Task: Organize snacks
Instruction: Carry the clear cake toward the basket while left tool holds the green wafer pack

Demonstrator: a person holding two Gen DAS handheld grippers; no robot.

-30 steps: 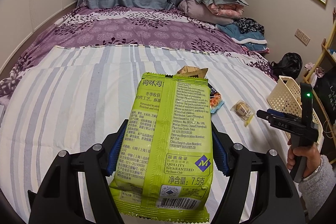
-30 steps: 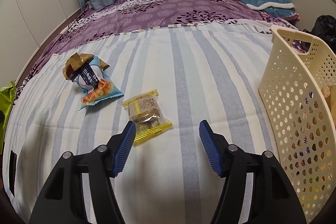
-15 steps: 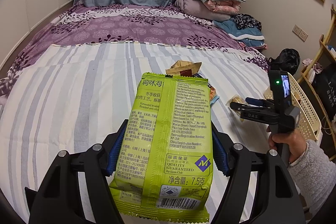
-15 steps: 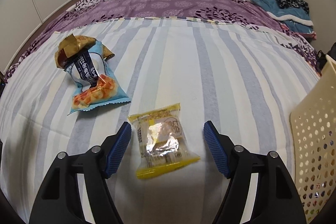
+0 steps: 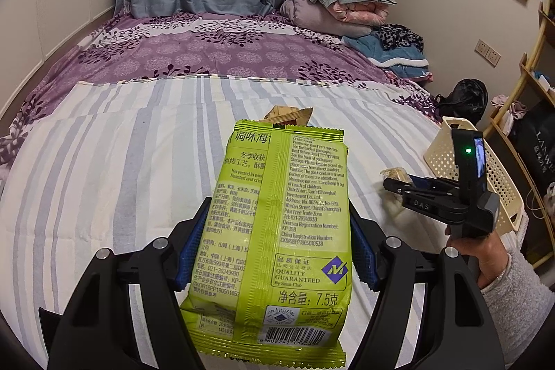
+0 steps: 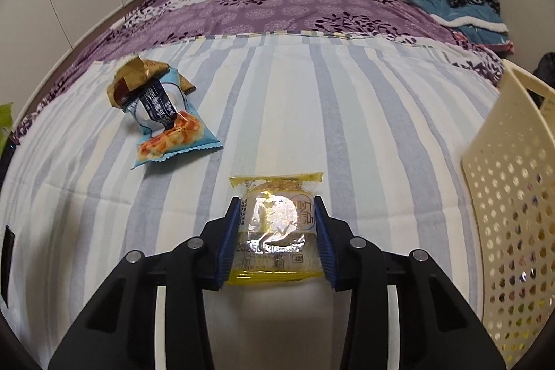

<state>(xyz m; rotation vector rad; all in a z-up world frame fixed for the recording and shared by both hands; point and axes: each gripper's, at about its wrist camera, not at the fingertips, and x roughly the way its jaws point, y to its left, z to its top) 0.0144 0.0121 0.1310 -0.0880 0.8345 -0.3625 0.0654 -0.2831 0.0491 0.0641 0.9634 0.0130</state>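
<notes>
My left gripper [image 5: 275, 252] is shut on a green seaweed snack bag [image 5: 277, 231], held upright above the striped bedsheet. In the right wrist view my right gripper [image 6: 277, 238] is shut on a small yellow-edged clear cake packet [image 6: 275, 231] that lies on the sheet, its blue pads pressing both sides. The left wrist view shows the right gripper [image 5: 399, 184] from the side, a hand on its handle, with the packet [image 5: 393, 175] at its tip. A blue shrimp-snack bag [image 6: 173, 130] with a gold wrapper [image 6: 135, 78] on top lies further left.
A cream perforated plastic basket [image 6: 513, 196] stands on the bed's right edge, also seen as the basket [image 5: 444, 155] in the left wrist view. Folded blankets [image 5: 340, 2] are piled at the headboard. A wooden shelf [image 5: 534, 75] and black bag [image 5: 461, 99] stand beside the bed.
The right gripper moved left and forward over the yellow packet and its jaws shut on it. The left gripper kept still with the green bag.
</notes>
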